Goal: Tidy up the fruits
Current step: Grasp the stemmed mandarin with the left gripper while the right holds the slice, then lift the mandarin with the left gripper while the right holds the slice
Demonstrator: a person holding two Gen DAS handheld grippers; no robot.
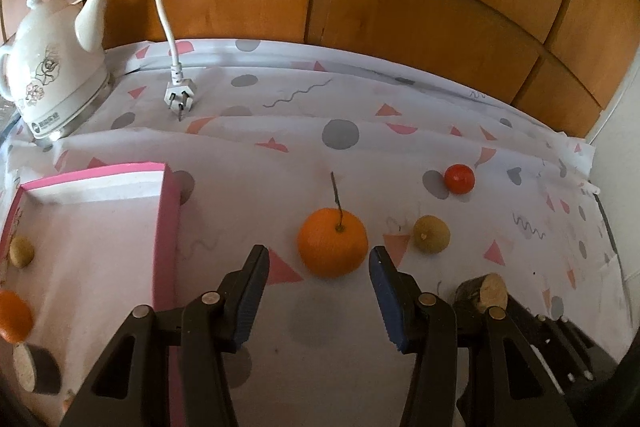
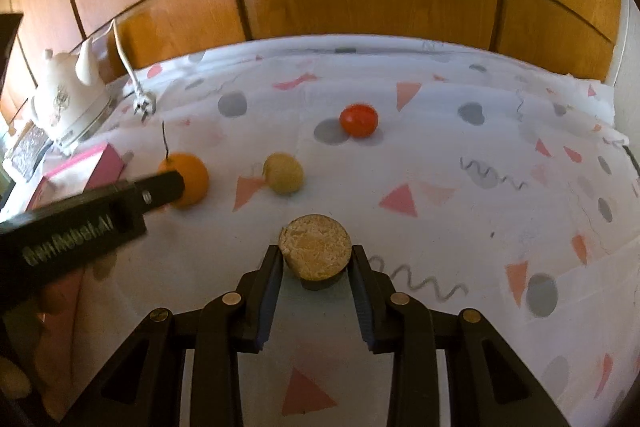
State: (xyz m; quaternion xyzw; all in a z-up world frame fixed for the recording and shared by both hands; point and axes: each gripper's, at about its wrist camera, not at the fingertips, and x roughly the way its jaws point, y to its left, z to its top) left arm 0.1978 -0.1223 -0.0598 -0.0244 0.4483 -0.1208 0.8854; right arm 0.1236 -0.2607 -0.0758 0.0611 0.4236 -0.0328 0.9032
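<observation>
An orange with a stem (image 1: pixel 332 242) lies on the patterned cloth just beyond my open left gripper (image 1: pixel 318 257), between its fingertips' line. A small tan round fruit (image 1: pixel 431 234) and a red tomato (image 1: pixel 459 178) lie to its right. The pink tray (image 1: pixel 120 223) at left holds a tan fruit (image 1: pixel 21 251), an orange (image 1: pixel 14 315) and a dark cut piece (image 1: pixel 34 369). My right gripper (image 2: pixel 317 254) is shut on a dark-skinned cut piece with a tan face (image 2: pixel 315 247); it also shows in the left wrist view (image 1: pixel 482 293). The right wrist view shows the orange (image 2: pixel 191 179), tan fruit (image 2: pixel 283 173) and tomato (image 2: pixel 358 120).
A white ceramic kettle (image 1: pixel 52 67) stands at the back left, its cord and plug (image 1: pixel 180 95) on the cloth. Wooden cabinet doors (image 1: pixel 360 7) rise behind the table. The left gripper body (image 2: pixel 80 223) crosses the right wrist view.
</observation>
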